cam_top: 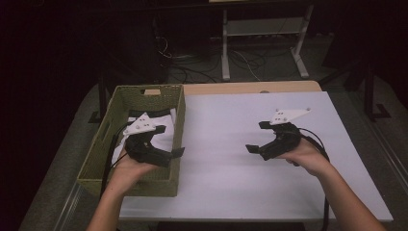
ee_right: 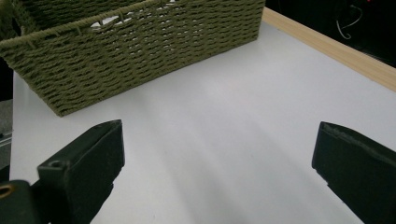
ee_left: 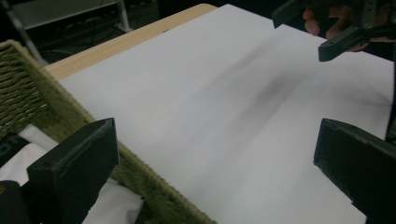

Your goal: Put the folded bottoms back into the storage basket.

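Observation:
An olive woven basket point(cam_top: 106, 149) stands on the left part of the white table point(cam_top: 226, 168); white cloth point(cam_top: 166, 137) and some black cloth lie inside it. My left gripper point(cam_top: 169, 140) hovers over the basket's right wall, open and empty, pointing right. In the left gripper view the left gripper point(ee_left: 215, 158) has its jaws wide apart over the basket rim point(ee_left: 149, 179) and the bare table. My right gripper point(cam_top: 257, 136) is held above the table's right half, open, pointing left at the basket. The right gripper point(ee_right: 217, 158) holds nothing, and the basket point(ee_right: 140, 51) lies ahead of it.
A wooden strip point(cam_top: 250, 87) runs along the table's far edge. Behind it, a white metal stand point(cam_top: 262, 43) and cables point(cam_top: 192, 67) sit on the dark floor. In the left gripper view the other gripper point(ee_left: 345, 35) appears at the top right.

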